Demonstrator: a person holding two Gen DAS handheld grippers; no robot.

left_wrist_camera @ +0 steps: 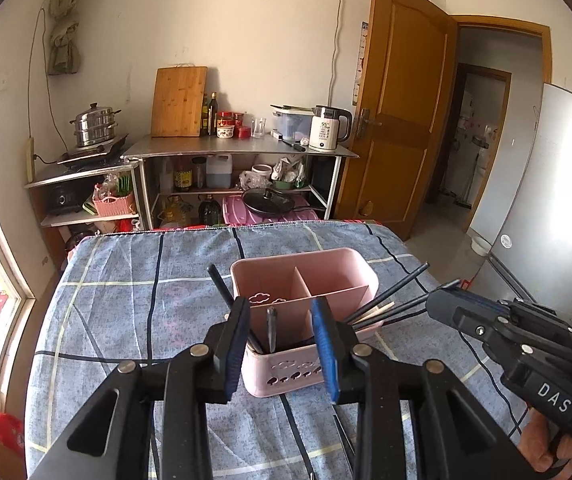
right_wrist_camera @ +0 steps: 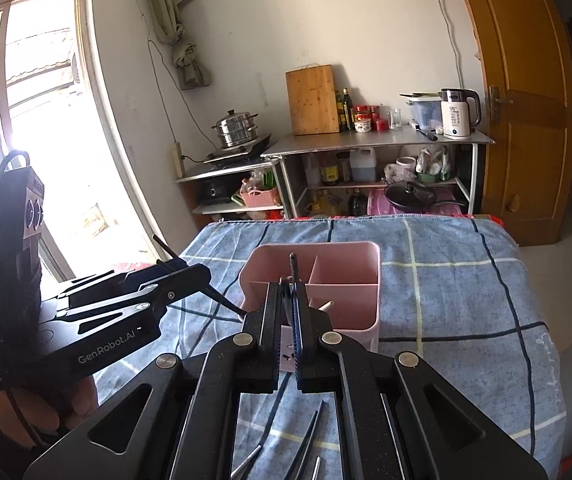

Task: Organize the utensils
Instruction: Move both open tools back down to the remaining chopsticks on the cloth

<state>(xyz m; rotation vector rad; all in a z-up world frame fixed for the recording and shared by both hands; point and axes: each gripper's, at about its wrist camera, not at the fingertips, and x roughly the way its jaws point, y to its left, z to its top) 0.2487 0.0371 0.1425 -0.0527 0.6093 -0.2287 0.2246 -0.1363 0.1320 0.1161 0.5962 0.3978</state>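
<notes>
A tabletop (left_wrist_camera: 133, 280) draped in a blue checked cloth carries a pink organizer (left_wrist_camera: 306, 320), a rectangular bin split by partitions into compartments, standing upright near the middle of the cloth.

The left gripper (left_wrist_camera: 281, 344) hangs just above the organizer's near compartment. Its fingers (left_wrist_camera: 234, 344) are spread part way, with a clear gap between the blue pads; nothing is pinched between them. In that gap a dark utensil (left_wrist_camera: 271, 330) stands nearly upright inside the near compartment, its long axis close to vertical and its upper end towards the camera. A second dark stick (left_wrist_camera: 221, 288) leans out of the same compartment, slanting up and to the left past the left finger.

The right gripper (right_wrist_camera: 289, 322) has its fingers (right_wrist_camera: 269, 320) pressed together on a bundle of chopsticks (left_wrist_camera: 402, 300). In the left wrist view the bundle lies roughly level, its long axis running from the gripper at the right down-left towards the organizer's right-hand rim, with the tips reaching the rim; loose ends fan out up and to the right. One pale chopstick shows among the dark ones.

On the cloth beneath the right gripper lie several thin metal utensils (right_wrist_camera: 310, 436), their long axes pointing roughly away from the camera.
</notes>
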